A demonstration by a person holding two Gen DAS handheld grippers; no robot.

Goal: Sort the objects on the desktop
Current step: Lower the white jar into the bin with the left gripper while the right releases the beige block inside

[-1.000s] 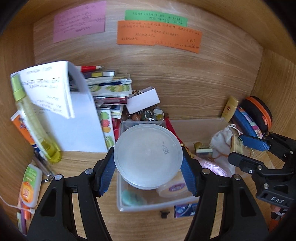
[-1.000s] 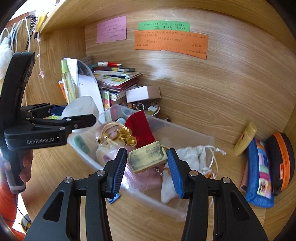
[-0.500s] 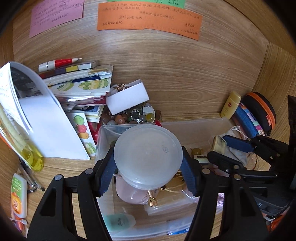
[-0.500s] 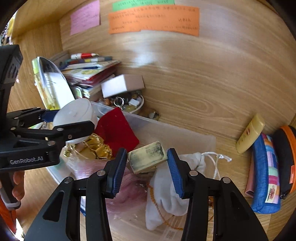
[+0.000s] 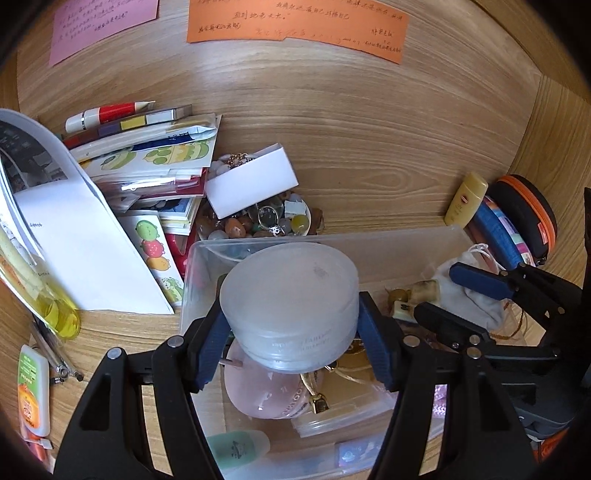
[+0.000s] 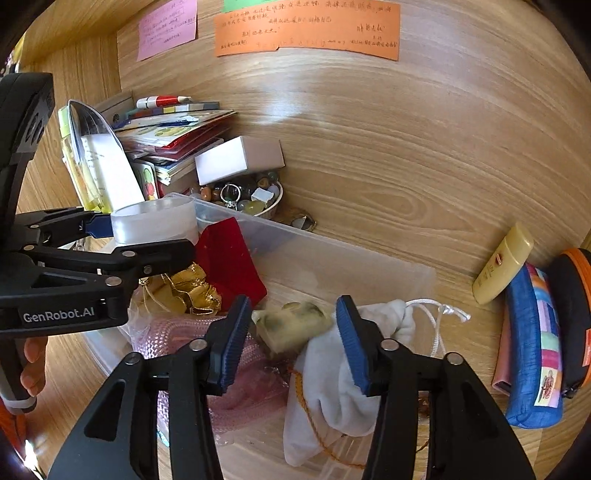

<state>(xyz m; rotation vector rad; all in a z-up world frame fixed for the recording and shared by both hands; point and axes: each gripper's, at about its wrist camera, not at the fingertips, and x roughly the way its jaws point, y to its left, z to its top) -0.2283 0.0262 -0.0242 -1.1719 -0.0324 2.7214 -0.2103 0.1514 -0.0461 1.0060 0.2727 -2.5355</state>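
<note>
Frosted round tub [image 5: 290, 310] clamped in left gripper [image 5: 291, 339] over clear bin [image 5: 388, 243], centre frame. "GenRobot.AI" reads only in right-wrist view; right gripper [image 6: 293, 332] just widened, yellowish block [image 6: 291, 325] loose between pads.

Frosted white jar [image 5: 290, 306]; blue claw pads [image 6: 232, 343]; red pouch [image 6: 227, 258]; orange note [image 6: 306, 29]; yellow tube [image 6: 504, 264].

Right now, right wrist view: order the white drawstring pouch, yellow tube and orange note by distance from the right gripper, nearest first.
1. White drawstring pouch: in the clear bin, against the right gripper's right finger.
2. Yellow tube: on the desk, far right, beside the blue case.
3. Orange note: on the back wall, top.
</note>
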